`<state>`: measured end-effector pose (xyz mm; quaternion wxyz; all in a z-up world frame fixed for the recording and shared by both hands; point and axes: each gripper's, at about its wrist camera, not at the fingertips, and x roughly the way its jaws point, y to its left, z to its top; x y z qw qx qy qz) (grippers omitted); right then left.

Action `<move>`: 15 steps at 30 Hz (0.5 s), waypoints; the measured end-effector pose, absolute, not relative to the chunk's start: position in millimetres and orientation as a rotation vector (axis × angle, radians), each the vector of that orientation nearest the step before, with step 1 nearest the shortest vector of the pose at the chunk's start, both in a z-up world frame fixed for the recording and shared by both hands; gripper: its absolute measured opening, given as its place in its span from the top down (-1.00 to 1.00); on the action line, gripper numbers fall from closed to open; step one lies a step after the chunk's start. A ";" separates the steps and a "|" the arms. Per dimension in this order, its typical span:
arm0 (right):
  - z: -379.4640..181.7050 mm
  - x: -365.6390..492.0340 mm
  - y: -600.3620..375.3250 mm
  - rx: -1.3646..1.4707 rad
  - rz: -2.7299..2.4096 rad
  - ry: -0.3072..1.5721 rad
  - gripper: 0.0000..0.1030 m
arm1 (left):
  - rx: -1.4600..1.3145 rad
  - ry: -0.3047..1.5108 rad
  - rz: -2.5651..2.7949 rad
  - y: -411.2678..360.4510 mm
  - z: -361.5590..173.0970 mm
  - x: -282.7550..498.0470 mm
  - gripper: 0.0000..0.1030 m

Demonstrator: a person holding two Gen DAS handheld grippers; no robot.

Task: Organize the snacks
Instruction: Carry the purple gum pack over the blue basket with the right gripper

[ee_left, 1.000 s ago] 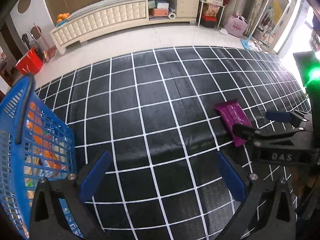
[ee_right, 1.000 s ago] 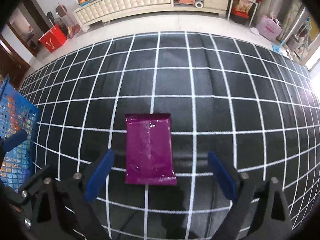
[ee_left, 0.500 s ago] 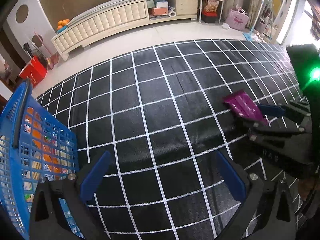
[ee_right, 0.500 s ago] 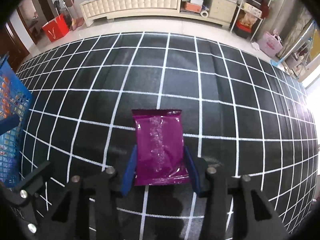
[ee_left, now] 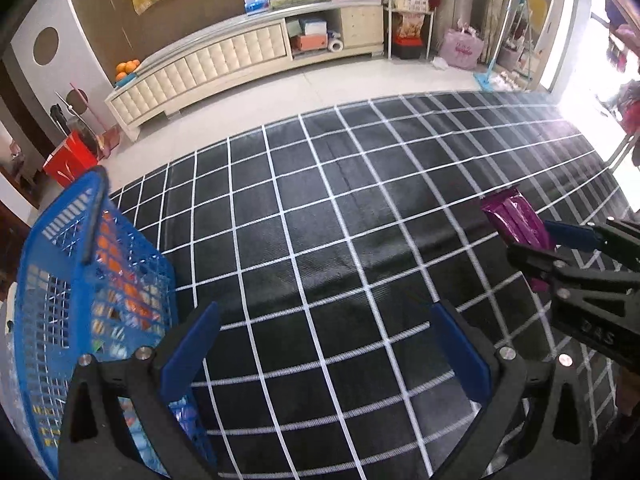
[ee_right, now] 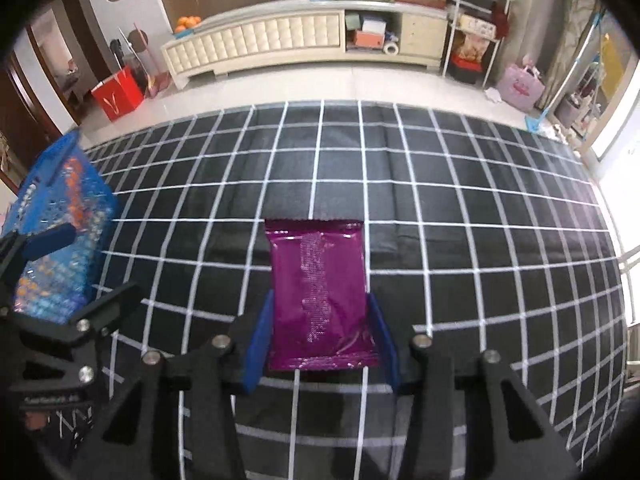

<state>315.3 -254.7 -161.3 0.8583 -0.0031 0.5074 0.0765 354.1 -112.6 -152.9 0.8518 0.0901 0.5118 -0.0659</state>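
Observation:
A purple snack packet (ee_right: 318, 292) hangs above the black gridded mat (ee_right: 440, 208), with my right gripper (ee_right: 320, 340) shut on its lower end; both blue pads press its side edges. In the left wrist view the same purple snack packet (ee_left: 516, 220) shows at the right edge in my right gripper (ee_left: 560, 244). My left gripper (ee_left: 324, 352) stands open over the gridded mat (ee_left: 320, 220) with nothing between its fingers. A blue plastic basket (ee_left: 52, 292) holding several snack packs stands at the left; the blue basket (ee_right: 60, 208) also shows at the left of the right wrist view.
A long cream cabinet (ee_right: 296, 40) lines the far wall on pale tile floor. A red bag (ee_right: 118, 94) stands left of it, a metal shelf rack (ee_right: 476, 32) and a pink bag (ee_right: 520, 86) to its right. Bright window light falls on the mat's right edge.
My right gripper closed on the purple packet and lifted it off the mat. Both views now sit higher, with more of the room showing. The left gripper stayed open.

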 end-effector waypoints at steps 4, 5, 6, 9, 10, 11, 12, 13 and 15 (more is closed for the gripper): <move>-131.3 286.0 -249.8 -0.026 0.168 1.017 0.00 | 0.188 1.036 -0.154 -112.6 -129.8 326.0 -1.00; -123.3 278.0 -247.5 -0.029 0.168 1.008 0.00 | 0.188 1.023 -0.158 -111.4 -123.9 318.9 -1.00; -117.1 272.9 -246.6 -0.027 0.172 1.002 0.00 | 0.186 1.010 -0.162 -109.8 -117.2 311.7 -1.00; -100.1 259.0 -238.8 -0.025 0.194 0.979 0.00 | 0.170 0.976 -0.177 -104.1 -97.5 285.5 -1.00; -93.7 254.0 -235.1 -0.030 0.198 0.968 0.00 | 0.163 0.966 -0.182 -99.3 -91.1 276.3 -1.00; -85.0 247.9 -228.3 -0.038 0.205 0.953 0.00 | 0.158 0.955 -0.186 -94.9 -84.7 267.6 -1.00; -80.0 243.7 -223.5 -0.045 0.211 0.941 0.00 | 0.157 0.944 -0.187 -89.9 -78.4 259.4 -1.00; -76.9 241.8 -219.0 -0.051 0.217 0.933 0.00 | 0.157 0.934 -0.187 -86.2 -74.1 253.9 -1.00; -68.0 235.5 -208.4 -0.059 0.235 0.917 0.00 | 0.154 0.911 -0.185 -75.5 -63.0 240.8 -1.00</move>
